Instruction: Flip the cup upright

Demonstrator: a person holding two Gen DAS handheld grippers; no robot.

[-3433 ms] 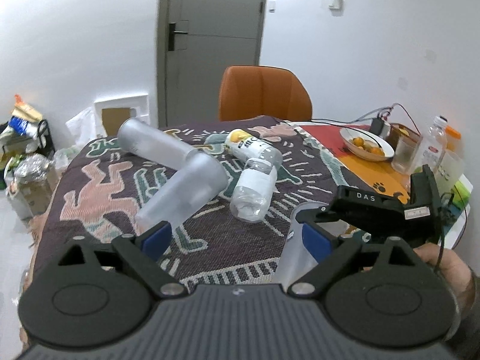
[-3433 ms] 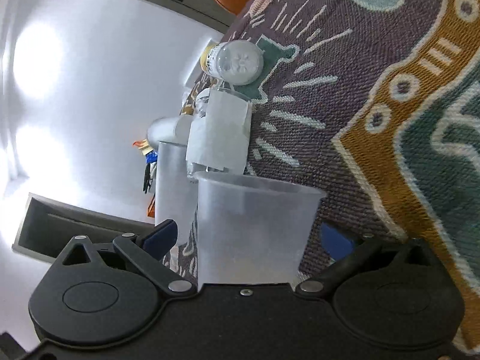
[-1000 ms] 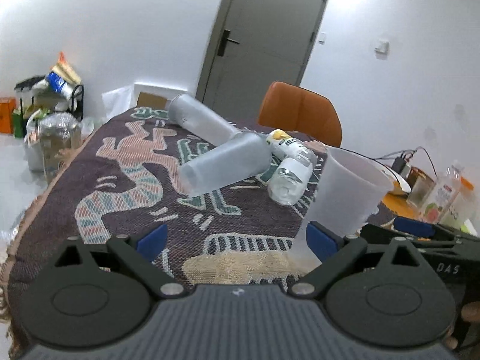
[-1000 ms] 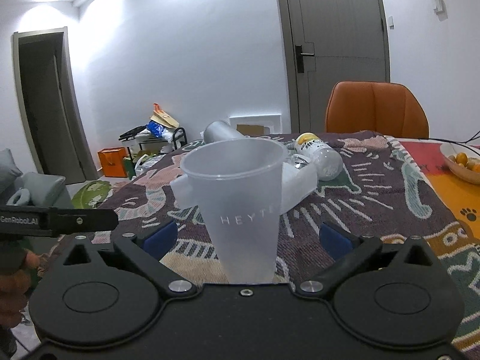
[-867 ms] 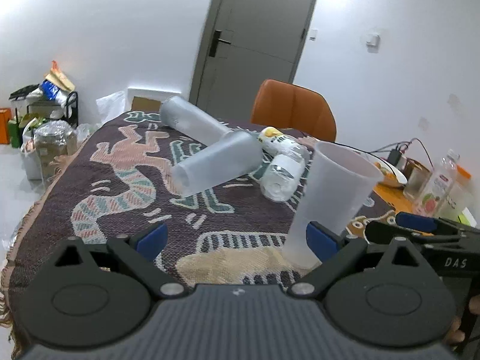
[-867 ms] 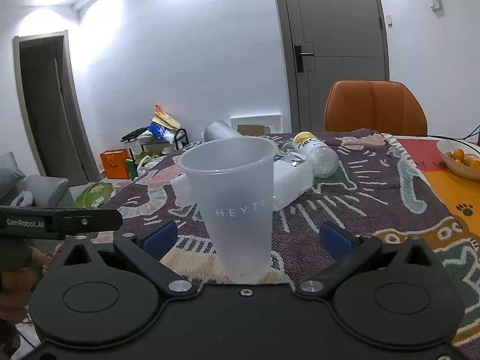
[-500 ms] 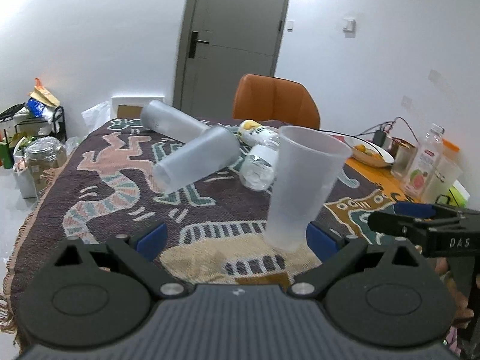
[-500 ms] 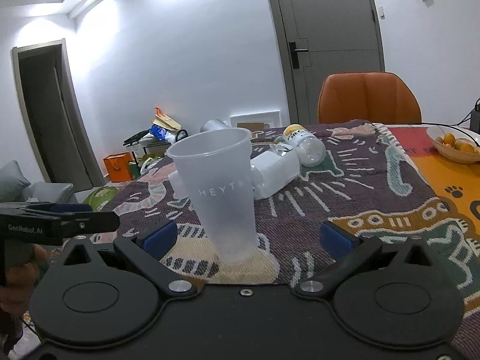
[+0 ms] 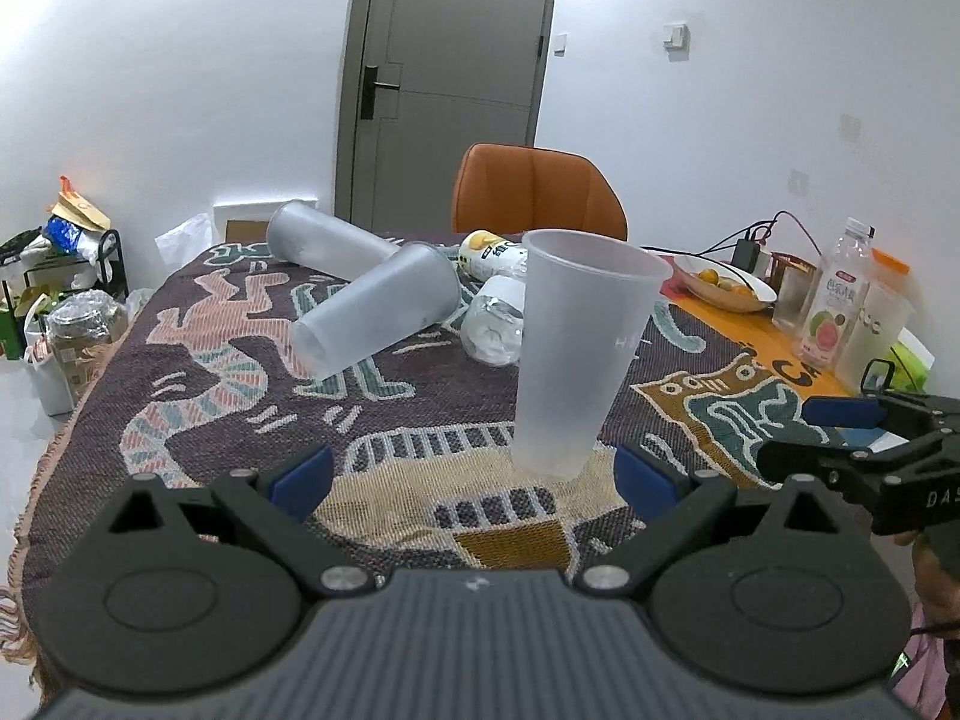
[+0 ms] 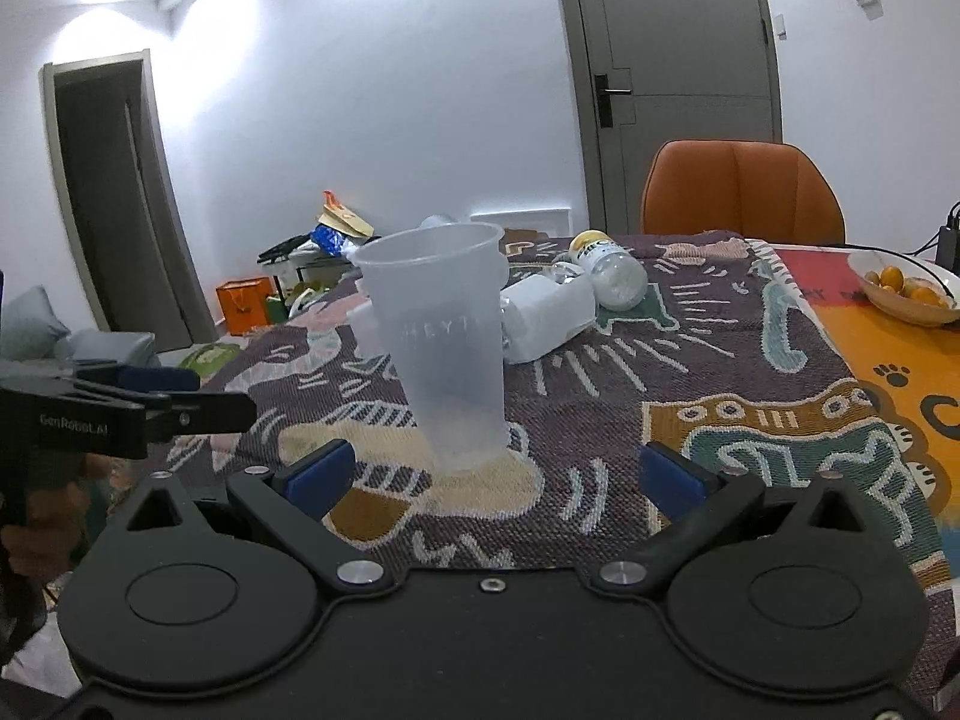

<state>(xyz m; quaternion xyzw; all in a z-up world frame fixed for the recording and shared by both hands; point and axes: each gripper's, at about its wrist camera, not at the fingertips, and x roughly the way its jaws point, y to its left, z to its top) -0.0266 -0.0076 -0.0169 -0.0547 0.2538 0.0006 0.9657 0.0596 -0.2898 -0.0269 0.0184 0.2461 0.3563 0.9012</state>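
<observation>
A clear plastic cup [image 9: 576, 354] stands upright, mouth up, on the patterned tablecloth [image 9: 198, 384]; it also shows in the right wrist view [image 10: 444, 354]. My left gripper [image 9: 474, 471] is open and empty, a little back from the cup. My right gripper [image 10: 492, 474] is open and empty, just short of the cup's base. Each gripper shows in the other's view: the right one [image 9: 852, 444] at the right edge, the left one [image 10: 132, 408] at the left edge.
Two frosted tumblers [image 9: 372, 318] and two plastic bottles [image 9: 498, 324] lie on their sides behind the cup. A bowl of oranges [image 9: 720, 288], a juice bottle [image 9: 834, 300] and containers stand at the right. An orange chair [image 9: 534, 192] stands at the far side.
The right gripper turned the cup from lying sideways to upright, let it go and drew back. The left gripper swung so the cup sits nearer the view's centre.
</observation>
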